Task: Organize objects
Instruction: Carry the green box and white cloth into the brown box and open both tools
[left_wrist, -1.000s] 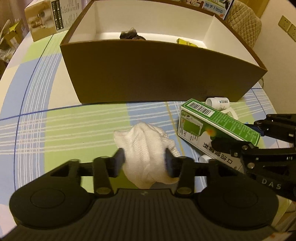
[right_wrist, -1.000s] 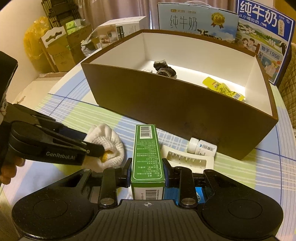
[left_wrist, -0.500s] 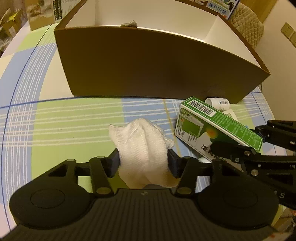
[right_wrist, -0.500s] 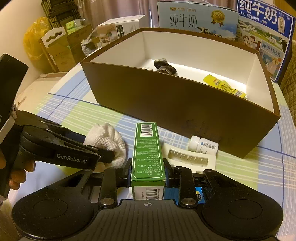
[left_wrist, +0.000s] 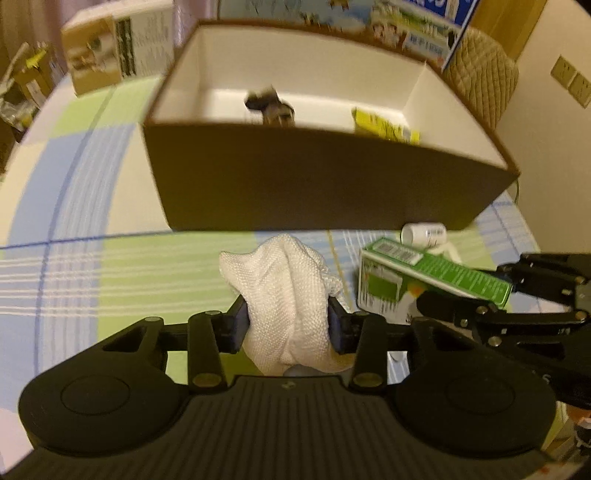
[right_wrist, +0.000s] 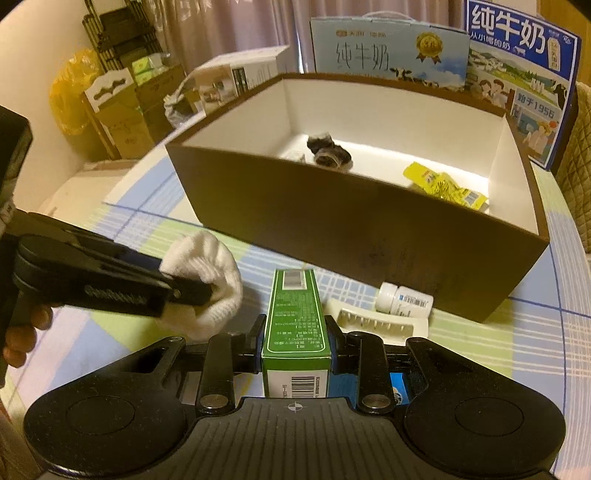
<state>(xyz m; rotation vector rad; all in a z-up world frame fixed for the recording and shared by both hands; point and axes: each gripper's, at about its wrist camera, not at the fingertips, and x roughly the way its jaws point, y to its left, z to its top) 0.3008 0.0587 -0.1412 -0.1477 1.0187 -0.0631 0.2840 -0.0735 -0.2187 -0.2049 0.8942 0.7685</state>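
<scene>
My left gripper is shut on a white knitted cloth, lifted above the checked tablecloth in front of the brown box. The same cloth shows at the left of the right wrist view, pinched by the left gripper. My right gripper is shut on a green carton, which appears at the right of the left wrist view as a green carton. Inside the box lie a dark bundle and a yellow packet.
A white pill bottle and a white ribbed tray lie on the tablecloth near the box's front right corner. Milk cartons stand behind the box. Cardboard boxes sit off the table at the left. A hand holds the left gripper.
The left gripper has closed on the white cloth and raised it; the box's inside shows more now. The right gripper has lifted the green carton slightly toward the box.
</scene>
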